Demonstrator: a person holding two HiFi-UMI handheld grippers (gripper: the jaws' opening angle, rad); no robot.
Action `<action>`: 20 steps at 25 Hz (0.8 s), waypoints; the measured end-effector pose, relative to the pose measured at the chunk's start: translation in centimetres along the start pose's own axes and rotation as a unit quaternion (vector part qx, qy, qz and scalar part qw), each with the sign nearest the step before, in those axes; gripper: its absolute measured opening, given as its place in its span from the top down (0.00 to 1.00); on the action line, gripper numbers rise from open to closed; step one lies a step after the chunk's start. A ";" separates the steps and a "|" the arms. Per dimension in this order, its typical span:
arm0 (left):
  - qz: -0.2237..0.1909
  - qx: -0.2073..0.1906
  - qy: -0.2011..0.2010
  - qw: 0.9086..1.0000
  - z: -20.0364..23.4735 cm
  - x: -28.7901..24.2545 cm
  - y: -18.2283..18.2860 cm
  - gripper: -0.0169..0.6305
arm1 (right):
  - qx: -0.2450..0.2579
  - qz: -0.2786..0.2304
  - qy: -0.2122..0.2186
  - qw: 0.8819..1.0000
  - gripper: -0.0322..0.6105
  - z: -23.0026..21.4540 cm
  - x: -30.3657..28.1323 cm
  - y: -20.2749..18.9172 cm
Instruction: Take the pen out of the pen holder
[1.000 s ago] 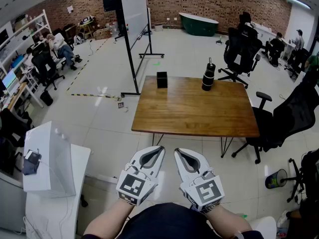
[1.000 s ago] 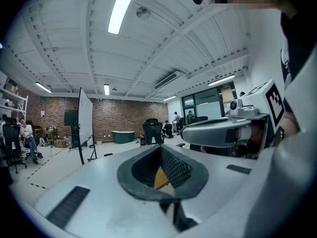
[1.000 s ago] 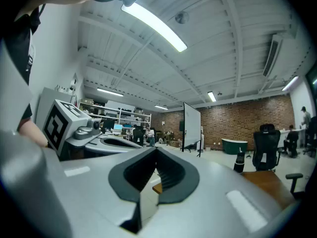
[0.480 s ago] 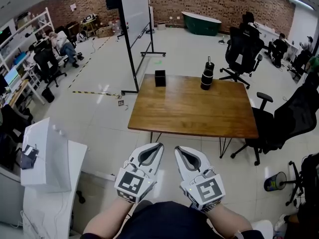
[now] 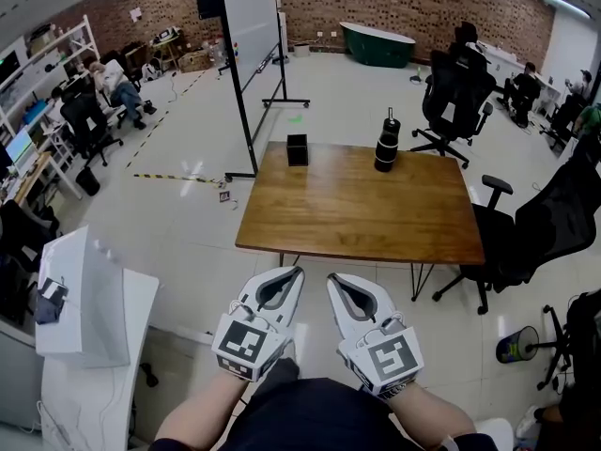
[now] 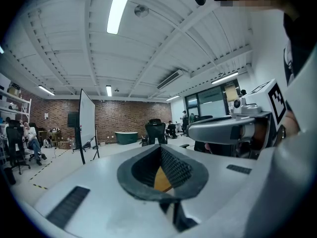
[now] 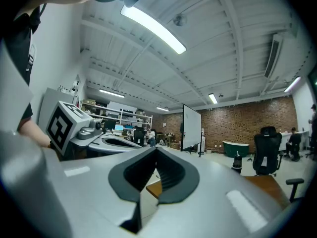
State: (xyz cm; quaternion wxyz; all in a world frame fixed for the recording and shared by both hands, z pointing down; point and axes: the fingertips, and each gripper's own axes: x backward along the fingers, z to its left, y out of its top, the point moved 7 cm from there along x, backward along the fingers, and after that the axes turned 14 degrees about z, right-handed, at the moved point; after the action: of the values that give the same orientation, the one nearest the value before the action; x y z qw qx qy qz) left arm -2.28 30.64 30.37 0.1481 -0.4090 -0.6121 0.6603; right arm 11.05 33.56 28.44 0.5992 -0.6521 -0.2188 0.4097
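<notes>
Shift: surface point(image 5: 357, 214) drew slightly nearer.
Surface: wooden; pen holder point(image 5: 298, 149) and bottle point(image 5: 385, 145) stood at its far edge.
Room: brick wall point(image 5: 394, 7), whiteboard point(image 5: 249, 17), office chairs point(image 5: 458, 92).
Tongs: left tongs point(image 5: 297, 272) and right tongs point(image 5: 331, 278) were clenched, empty.

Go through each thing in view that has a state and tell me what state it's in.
Left gripper: shut, empty, short of the table.
Right gripper: shut, empty, short of the table.
Pen holder: upright at the table's far left corner, untouched.
Bottle: upright near the table's far edge.
</notes>
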 end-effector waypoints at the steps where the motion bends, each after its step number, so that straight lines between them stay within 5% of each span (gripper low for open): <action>1: 0.001 0.002 0.000 1.000 0.2 -0.2 0.1 0.97 | 0.001 0.000 0.000 1.000 0.95 -0.2 -0.2 0.0; 20: -0.004 0.007 -0.014 1.000 11.5 -10.0 0.4 0.97 | 0.006 0.022 -0.010 1.000 0.95 -7.5 -13.0 1.4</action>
State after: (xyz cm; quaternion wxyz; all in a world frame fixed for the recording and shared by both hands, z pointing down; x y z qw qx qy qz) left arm -4.30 15.70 32.65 0.1450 -0.3966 -0.6111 0.6695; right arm 9.29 18.68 30.23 0.5916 -0.6491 -0.2084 0.4304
